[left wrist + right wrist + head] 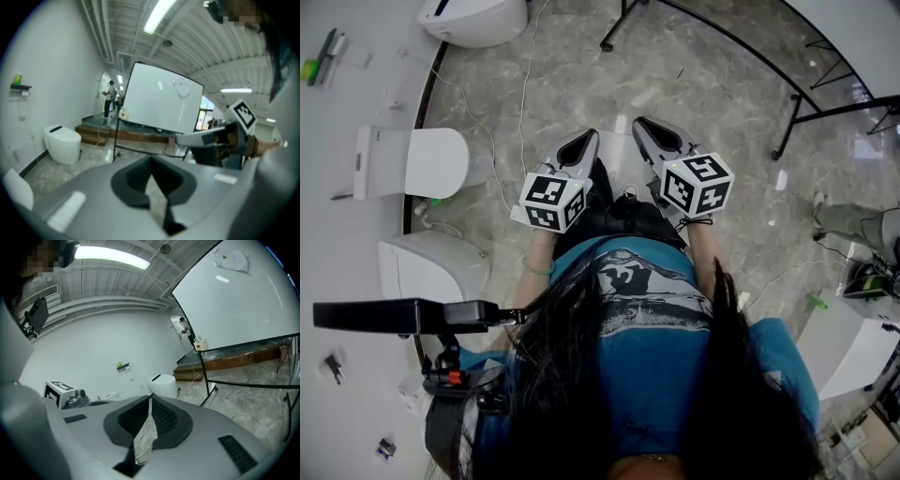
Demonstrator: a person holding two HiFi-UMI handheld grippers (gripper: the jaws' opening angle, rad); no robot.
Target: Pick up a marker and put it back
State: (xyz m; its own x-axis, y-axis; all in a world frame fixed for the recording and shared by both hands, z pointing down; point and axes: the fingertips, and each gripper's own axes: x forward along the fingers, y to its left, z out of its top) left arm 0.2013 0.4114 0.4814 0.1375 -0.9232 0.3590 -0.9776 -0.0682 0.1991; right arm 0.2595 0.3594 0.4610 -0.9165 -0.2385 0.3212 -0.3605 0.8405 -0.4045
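Grey-padded left gripper (581, 142) and right gripper (657, 131) both stand closed, empty. Presumed marker (327, 45) on wall ledge (124, 367): judged light, rigid, smooth-barrelled; take hold mid-barrel, jaws across it.

Toilets (431, 161) left — whiteboard stand (787, 103) right.

Landmark: large whiteboard (161, 101), upright on a black frame stand.
Floor: grey marbled stone (712, 84), running under the whiteboard's stand.
Platform: low wooden step (136, 135) behind the whiteboard.
Toilet: white toilet (62, 143) left of the whiteboard, near the wall.
Wall: plain white (56, 70), left of the whiteboard, carrying a small shelf (19, 87).
Light: long ceiling tube (157, 16), lit, above the whiteboard.
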